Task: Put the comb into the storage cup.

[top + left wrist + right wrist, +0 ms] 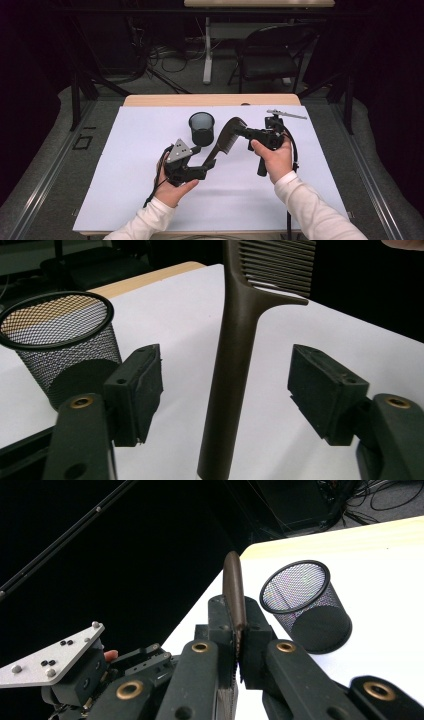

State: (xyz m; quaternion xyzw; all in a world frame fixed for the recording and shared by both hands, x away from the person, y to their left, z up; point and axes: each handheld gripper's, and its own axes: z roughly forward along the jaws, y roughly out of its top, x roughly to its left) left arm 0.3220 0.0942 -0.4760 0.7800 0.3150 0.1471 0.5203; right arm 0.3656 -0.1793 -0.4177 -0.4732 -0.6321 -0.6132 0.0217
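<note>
Dark brown plastic comb with a long tapering handle is hanging in the air above the white sheet covering the bench, just in front of the black wire-mesh cup that is standing upright on that sheet. The right gripper is holding the comb by its toothed end: in the right gripper view its black jaws are pressing together on the comb's spine, with the teeth running down between the pads. The comb's handle is slanting down toward the left gripper. In the left gripper view the handle is standing between that gripper's two jaws, which are spread wide apart, neither pad touching it. The person's left hand is gripping the left gripper from below, and the right hand is wrapping around the right gripper's body, both in white sleeves. The grey three-cornered plate is sitting on top of the left gripper. Beyond the bench, a dark folding chair is standing on the floor.
</note>
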